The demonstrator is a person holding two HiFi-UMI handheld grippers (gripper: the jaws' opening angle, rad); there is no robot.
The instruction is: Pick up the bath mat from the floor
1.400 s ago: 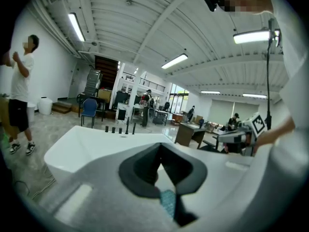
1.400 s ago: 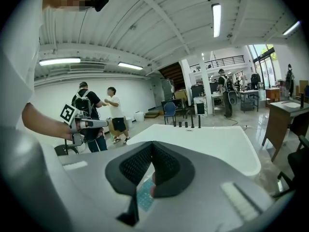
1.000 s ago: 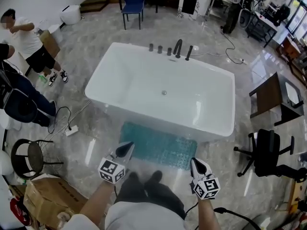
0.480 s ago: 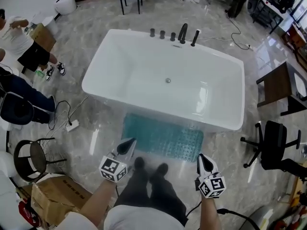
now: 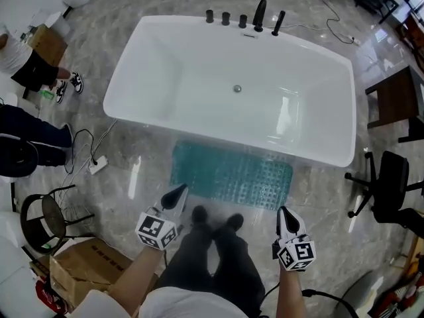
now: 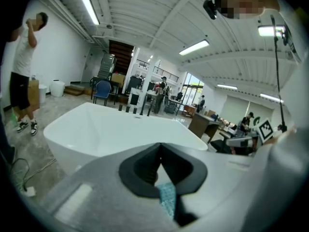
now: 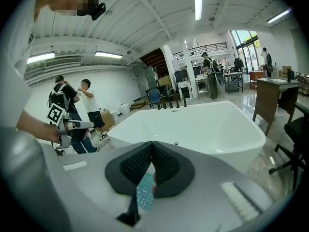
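A teal studded bath mat (image 5: 232, 175) lies flat on the grey marble floor, along the near side of a white bathtub (image 5: 165, 71). My left gripper (image 5: 179, 191) hangs above the floor just short of the mat's near left corner, jaws shut and empty. Off the mat's near right corner, my right gripper (image 5: 285, 212) is also shut with nothing in it. In the left gripper view the closed jaws meet and a sliver of the mat (image 6: 167, 199) shows below them. The right gripper view shows the same, with the mat (image 7: 144, 195) under its shut jaws.
My shoes (image 5: 215, 218) stand at the mat's near edge. A black office chair (image 5: 391, 191) and a dark table (image 5: 397, 98) are at the right. A round stool (image 5: 46, 220), a cardboard box (image 5: 79, 270), a power strip (image 5: 97, 165) and people (image 5: 26, 65) are at the left.
The view has moved forward and tipped down, so tub and mat sit lower and larger in frame. Both grippers stay shut and keep their places near the mat's near edge.
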